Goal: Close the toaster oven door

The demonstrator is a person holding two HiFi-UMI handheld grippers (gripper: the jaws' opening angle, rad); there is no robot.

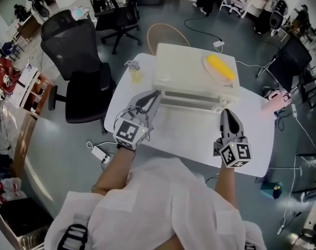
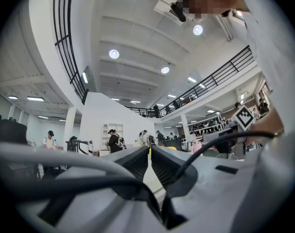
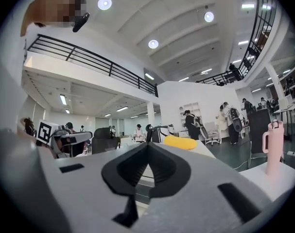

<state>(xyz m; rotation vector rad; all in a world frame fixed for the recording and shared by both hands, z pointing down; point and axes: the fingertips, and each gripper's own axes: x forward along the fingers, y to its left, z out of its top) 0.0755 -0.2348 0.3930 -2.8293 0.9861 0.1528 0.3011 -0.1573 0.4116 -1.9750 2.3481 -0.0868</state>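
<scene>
Head view: the cream toaster oven (image 1: 189, 69) sits far-centre on the white table (image 1: 262, 139), a yellow cob-shaped item (image 1: 220, 67) on top. The left gripper (image 1: 154, 95) is at its left front corner and the right gripper (image 1: 228, 112) is near its right front.

Left gripper view: the jaws are a thin slit apart and empty.

Right gripper view: the jaws meet tip to tip, holding nothing.
</scene>
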